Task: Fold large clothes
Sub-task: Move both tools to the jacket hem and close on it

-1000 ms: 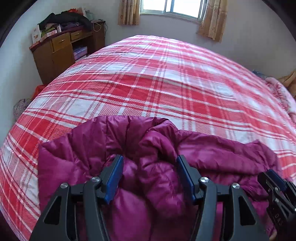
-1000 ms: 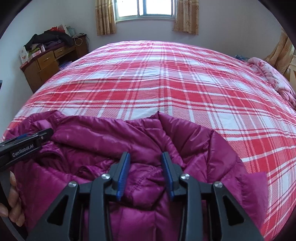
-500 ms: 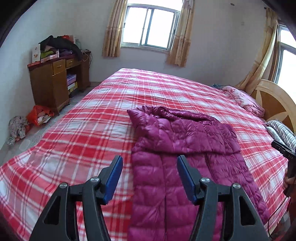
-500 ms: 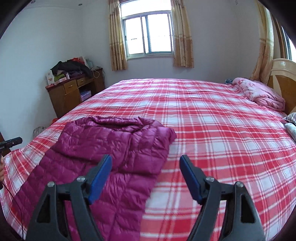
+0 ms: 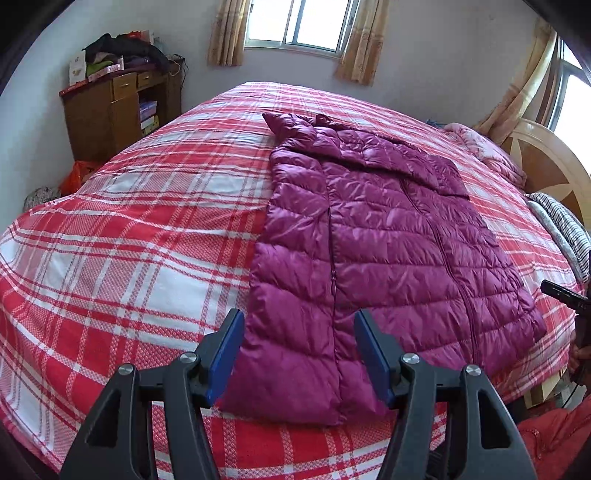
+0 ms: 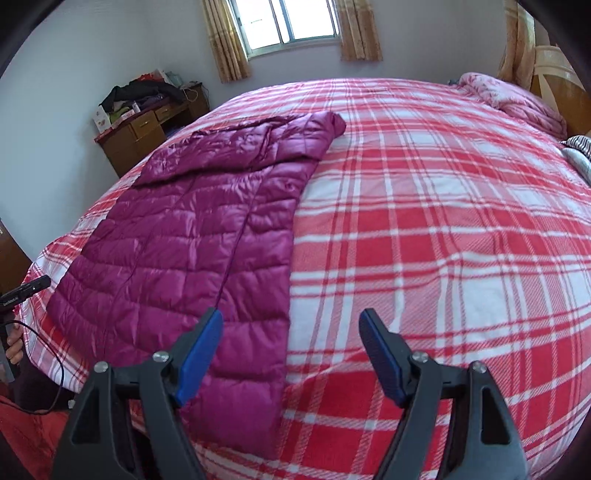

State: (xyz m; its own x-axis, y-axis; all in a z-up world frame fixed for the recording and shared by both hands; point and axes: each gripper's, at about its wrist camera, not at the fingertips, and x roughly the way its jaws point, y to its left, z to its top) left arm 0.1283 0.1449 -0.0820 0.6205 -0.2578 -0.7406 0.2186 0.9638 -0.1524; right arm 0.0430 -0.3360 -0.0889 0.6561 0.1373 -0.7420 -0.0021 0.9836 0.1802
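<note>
We see a big bed [image 5: 129, 236] with a red and white checked cover. A purple puffy jacket [image 5: 369, 240] lies flat on it, near the bed's front edge. The top part of the jacket is folded down over its body, and a zip line runs along its length.

Our left gripper [image 5: 299, 354] hangs over the near end of the jacket. Its two blue pads [image 5: 225, 350] stand apart, and nothing is pinched between them. From this view we cannot tell if the pads touch the jacket below.

Our right gripper [image 6: 291, 354] is open wide. It holds nothing. Its left pad [image 6: 199, 350] sits in front of the jacket's near corner, and its right pad is over the bare cover. In this view the jacket [image 6: 192, 236] lies to the left, with its right edge running between the two pads.

At the far side of the room there is a window [image 5: 299, 22] with curtains. A brown cabinet [image 5: 110, 110] stands by the wall with clothes piled on top. A pink blanket [image 6: 517, 99] lies near the headboard [image 5: 550, 166]. A striped pillow [image 5: 565, 225] lies beside it.
</note>
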